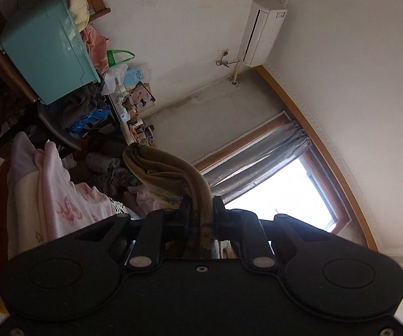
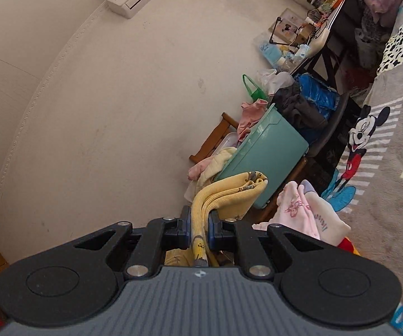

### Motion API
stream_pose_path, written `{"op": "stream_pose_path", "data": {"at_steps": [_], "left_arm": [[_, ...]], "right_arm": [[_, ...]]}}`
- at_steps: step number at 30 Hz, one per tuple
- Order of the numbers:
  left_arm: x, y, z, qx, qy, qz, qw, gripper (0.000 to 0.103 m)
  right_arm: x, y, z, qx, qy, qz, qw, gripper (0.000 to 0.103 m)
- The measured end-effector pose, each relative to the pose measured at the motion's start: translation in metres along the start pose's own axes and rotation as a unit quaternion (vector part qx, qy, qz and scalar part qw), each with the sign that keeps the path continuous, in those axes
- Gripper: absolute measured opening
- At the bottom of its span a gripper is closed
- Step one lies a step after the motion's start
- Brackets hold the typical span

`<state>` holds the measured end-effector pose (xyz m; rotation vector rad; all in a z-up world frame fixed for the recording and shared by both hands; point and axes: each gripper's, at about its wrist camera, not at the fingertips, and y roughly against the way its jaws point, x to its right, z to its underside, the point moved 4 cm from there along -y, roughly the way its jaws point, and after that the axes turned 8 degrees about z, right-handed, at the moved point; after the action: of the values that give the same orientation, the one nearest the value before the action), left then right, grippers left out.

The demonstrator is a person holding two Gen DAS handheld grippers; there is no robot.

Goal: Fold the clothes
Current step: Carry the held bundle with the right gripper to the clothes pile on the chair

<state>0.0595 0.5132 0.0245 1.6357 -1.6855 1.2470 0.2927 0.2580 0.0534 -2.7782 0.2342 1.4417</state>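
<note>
The yellow garment [image 2: 229, 193] is raised in the air, clear of the bed [image 2: 391, 173], with a bunched fold gripped at each end. The right gripper [image 2: 200, 224] has its fingers [image 2: 185, 225] pinching a thick roll of the yellow fabric. The left gripper [image 1: 201, 210] has its fingers [image 1: 186, 210] pinching another fold of the same garment [image 1: 167, 173], which looks darker there against the bright window [image 1: 279, 196].

Beyond the garment:
- A pink garment [image 2: 302, 212] lies on the edge of the bed.
- A teal storage bin [image 2: 265, 156] stands beside the bed, near the wall.
- An air conditioner [image 1: 260, 30] is mounted high on the wall.
</note>
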Motion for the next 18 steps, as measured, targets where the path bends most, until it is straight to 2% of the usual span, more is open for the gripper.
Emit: {"op": "stream_pose_path", "data": {"at_steps": [1,2,3,4,5,6,7,9,15,18], "left_arm": [[-0.020,-0.010,0.001,-0.011,0.002,-0.047,0.9988,0.018],[-0.041,-0.018,0.003,-0.023,0.009,-0.090,0.9956,0.033],[-0.065,-0.016,0.011,-0.034,0.039,-0.110,0.9925,0.039],[-0.087,-0.013,0.018,-0.043,0.068,-0.127,0.9886,0.039],[-0.097,-0.008,0.022,-0.036,0.085,-0.124,0.9880,0.037],[-0.102,-0.004,0.020,-0.031,0.095,-0.118,0.9880,0.035],[-0.105,-0.002,0.018,-0.028,0.103,-0.112,0.9880,0.035],[-0.091,-0.006,0.008,-0.043,0.059,-0.115,0.9906,0.035],[-0.088,-0.007,0.014,-0.075,0.023,-0.126,0.9889,0.035],[-0.083,-0.011,0.016,-0.095,-0.011,-0.135,0.9862,0.032]], "right_arm": [[-0.002,-0.014,-0.006,-0.003,-0.002,-0.006,1.000,0.013],[-0.004,-0.028,-0.011,-0.006,-0.003,-0.008,1.000,0.014],[0.001,-0.045,-0.017,-0.004,0.007,0.014,1.000,0.014],[0.012,-0.059,-0.019,-0.004,0.018,0.058,0.998,0.027],[0.034,-0.073,-0.016,-0.020,0.000,0.109,0.994,0.038],[0.055,-0.084,-0.012,-0.036,-0.018,0.154,0.987,0.038],[0.069,-0.089,-0.005,-0.052,-0.039,0.169,0.983,0.038],[0.080,-0.090,0.012,-0.057,-0.028,0.171,0.983,0.038],[0.081,-0.079,0.025,-0.042,-0.018,0.138,0.989,0.038],[0.079,-0.090,0.023,-0.052,0.032,0.164,0.985,0.038]]}}
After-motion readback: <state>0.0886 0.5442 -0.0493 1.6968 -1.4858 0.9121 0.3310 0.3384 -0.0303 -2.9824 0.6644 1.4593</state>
